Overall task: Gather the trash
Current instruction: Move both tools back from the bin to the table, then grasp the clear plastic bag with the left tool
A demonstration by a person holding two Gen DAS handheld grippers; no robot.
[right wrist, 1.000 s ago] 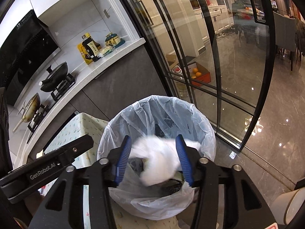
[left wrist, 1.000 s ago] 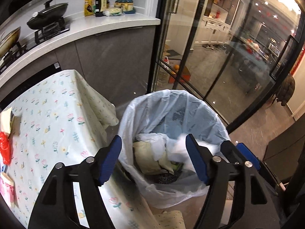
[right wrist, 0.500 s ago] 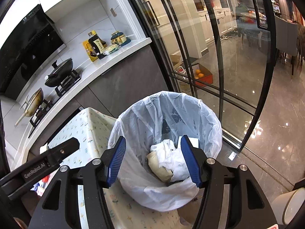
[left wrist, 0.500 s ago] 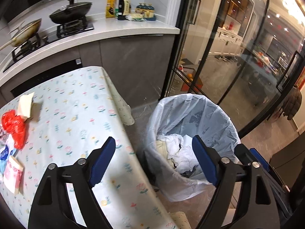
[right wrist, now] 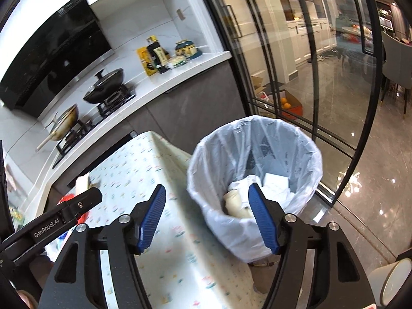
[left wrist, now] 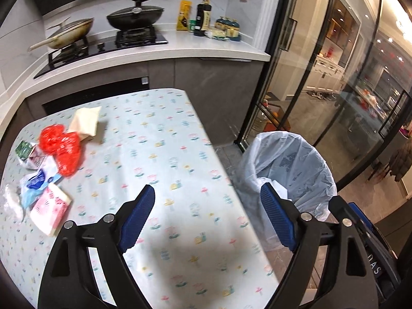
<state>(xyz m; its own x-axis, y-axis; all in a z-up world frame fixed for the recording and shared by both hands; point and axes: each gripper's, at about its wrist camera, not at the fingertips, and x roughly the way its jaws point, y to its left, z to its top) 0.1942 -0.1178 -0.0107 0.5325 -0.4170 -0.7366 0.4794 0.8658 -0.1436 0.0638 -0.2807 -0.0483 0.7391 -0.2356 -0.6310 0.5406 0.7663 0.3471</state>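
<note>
White plastic lined the bin (right wrist: pixel 255 170) beside the tabletop (left wrist: pixel 159 154), crumpled paper (right wrist: pixel 257 188) already inside. The left hand-held gripper (left wrist: pixel 207 213) hung wide and empty over the flowered cloth; the right hand-held gripper (right wrist: pixel 207 213) was opening with nothing between its jaws. A red bag (left wrist: pixel 60 146), a napkin (left wrist: pixel 85 122) and wrappers (left wrist: pixel 38 180) waited at the tabletop's far left.
</note>
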